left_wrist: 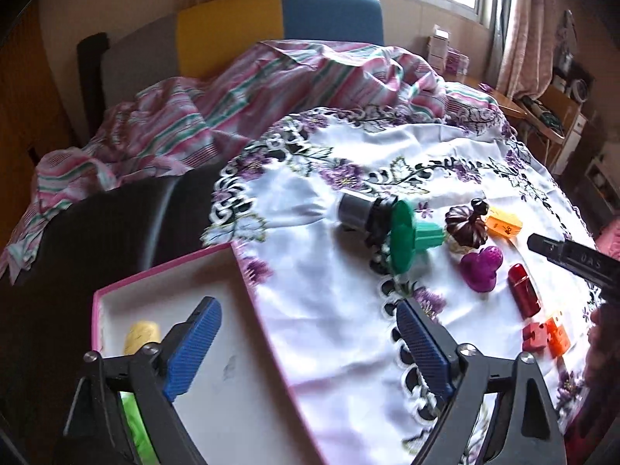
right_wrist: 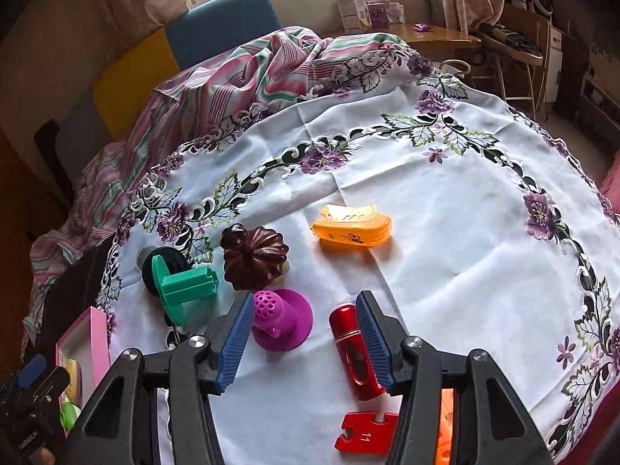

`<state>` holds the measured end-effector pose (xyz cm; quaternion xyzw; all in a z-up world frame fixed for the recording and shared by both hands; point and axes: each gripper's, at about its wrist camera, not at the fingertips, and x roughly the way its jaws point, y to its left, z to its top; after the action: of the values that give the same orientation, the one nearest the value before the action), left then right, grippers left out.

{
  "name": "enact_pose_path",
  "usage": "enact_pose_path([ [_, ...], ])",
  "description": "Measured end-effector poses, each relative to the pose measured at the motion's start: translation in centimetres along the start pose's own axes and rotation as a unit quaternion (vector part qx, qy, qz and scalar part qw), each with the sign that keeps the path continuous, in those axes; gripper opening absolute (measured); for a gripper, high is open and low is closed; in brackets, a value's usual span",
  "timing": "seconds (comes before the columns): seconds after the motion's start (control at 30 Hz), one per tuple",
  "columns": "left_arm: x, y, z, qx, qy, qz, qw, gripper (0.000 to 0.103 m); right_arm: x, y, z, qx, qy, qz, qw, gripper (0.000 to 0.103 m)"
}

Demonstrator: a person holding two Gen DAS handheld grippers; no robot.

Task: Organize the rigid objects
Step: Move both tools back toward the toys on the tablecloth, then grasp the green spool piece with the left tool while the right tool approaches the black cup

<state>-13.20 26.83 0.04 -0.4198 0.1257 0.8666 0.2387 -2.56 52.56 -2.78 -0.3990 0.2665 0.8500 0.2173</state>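
Small rigid things lie on the flowered white tablecloth point(right_wrist: 445, 232): a green flanged piece point(right_wrist: 186, 286) against a black cylinder point(left_wrist: 356, 213), a dark brown pumpkin-shaped piece point(right_wrist: 254, 257), an orange case point(right_wrist: 352, 226), a purple perforated funnel point(right_wrist: 283, 321), a red cylinder point(right_wrist: 348, 345), a red puzzle tile point(right_wrist: 364, 434) and an orange tile point(left_wrist: 556, 335). My right gripper point(right_wrist: 304, 343) hangs open just over the cloth, the purple funnel by its left pad, the red cylinder under its right pad. My left gripper point(left_wrist: 308, 345) stands wide open and empty over the right rim of the pink box point(left_wrist: 248, 294).
The pink-rimmed white box holds a yellow piece point(left_wrist: 141, 337) and something green point(left_wrist: 133, 426). A black surface point(left_wrist: 97, 232) lies left of the cloth. Striped bedding point(left_wrist: 232, 100) is bunched behind it. A wooden desk with cartons point(right_wrist: 426, 35) stands by the window.
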Motion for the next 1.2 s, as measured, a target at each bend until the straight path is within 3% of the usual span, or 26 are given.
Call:
enact_pose_path([
  [0.17,2.7,-2.3,1.9,-0.005,0.009,-0.031,0.9995,0.094,0.5,0.0,0.0,0.003,0.011,0.005,1.000,0.055],
  [0.43,7.0,-5.8,2.9,0.014,0.027,-0.050,0.9983,0.075,0.4,0.0,0.3,0.009,0.015,0.021,1.000,0.055],
  [0.73,10.6,-8.0,3.8,0.030,0.022,-0.035,0.9987,0.075,0.4,0.0,0.2,0.018,0.021,0.035,0.999,0.055],
  [0.83,11.7,-8.1,4.1,0.019,0.027,-0.045,0.9984,0.073,0.5,0.0,0.2,0.019,0.025,0.038,0.999,0.055],
  [0.87,12.0,-8.1,4.1,0.014,0.027,-0.051,0.9982,0.066,0.6,0.0,0.1,0.020,0.026,0.039,0.999,0.055],
  [0.9,12.2,-8.1,4.0,0.012,0.028,-0.069,0.9972,0.048,0.6,0.0,0.1,0.021,0.027,0.038,0.999,0.055],
  [0.93,12.4,-8.2,3.9,0.014,0.035,-0.075,0.9965,0.014,0.7,0.0,0.1,0.021,0.029,0.038,0.999,0.055],
  [0.97,12.7,-8.3,3.7,0.017,0.044,-0.080,0.9957,0.007,0.8,0.0,0.1,0.021,0.031,0.037,0.999,0.055],
  [1.2,11.4,-7.1,2.5,0.014,0.042,-0.104,0.9936,0.006,0.9,0.0,0.0,0.017,0.032,0.029,0.999,0.055],
])
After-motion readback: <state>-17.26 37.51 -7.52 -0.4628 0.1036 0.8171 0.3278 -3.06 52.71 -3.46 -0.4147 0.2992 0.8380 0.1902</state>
